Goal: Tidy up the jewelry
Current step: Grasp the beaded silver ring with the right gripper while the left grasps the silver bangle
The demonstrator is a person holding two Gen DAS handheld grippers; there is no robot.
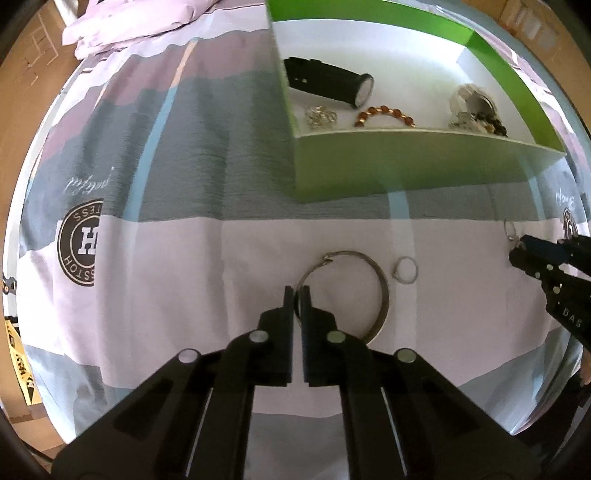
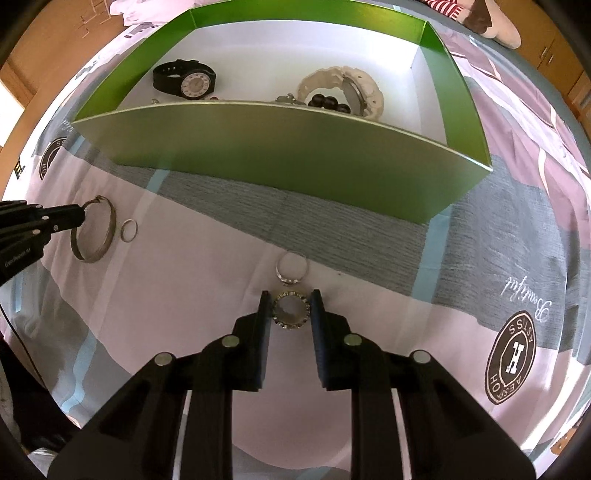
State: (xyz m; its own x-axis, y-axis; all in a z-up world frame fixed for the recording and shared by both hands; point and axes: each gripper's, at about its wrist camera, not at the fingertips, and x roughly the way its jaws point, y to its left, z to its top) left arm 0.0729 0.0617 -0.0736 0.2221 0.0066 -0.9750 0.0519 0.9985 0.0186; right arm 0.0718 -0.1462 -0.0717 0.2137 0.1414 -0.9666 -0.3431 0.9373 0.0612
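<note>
The scene is a bed covered with a patterned bedspread in pink, grey and pale blue blocks with round dark logos. A green box with a white inside stands on the bedspread toward the far side of both views. Inside it lie a black watch, a cream-coloured bracelet around a second watch, some dark beads, an amber bead bracelet and a small silver piece.

The left hand-held gripper is clenched on the rim of a large silver bangle, which lies on the pink part of the bedspread just in front of the box's near wall. The fingers are almost together, with the thin band pinched between their tips. Just beside the bangle, on its right, lies a plain thin ring, apart from it.

The right hand-held gripper is closed around a studded ring held between its two fingers, each pad touching one side of the band. It sits low over the bedspread near the box's near wall. Just beyond it, touching or nearly touching, lies a silver ring with a small setting on the bedspread.

A pink pillow lies at the far left of the bed.
</note>
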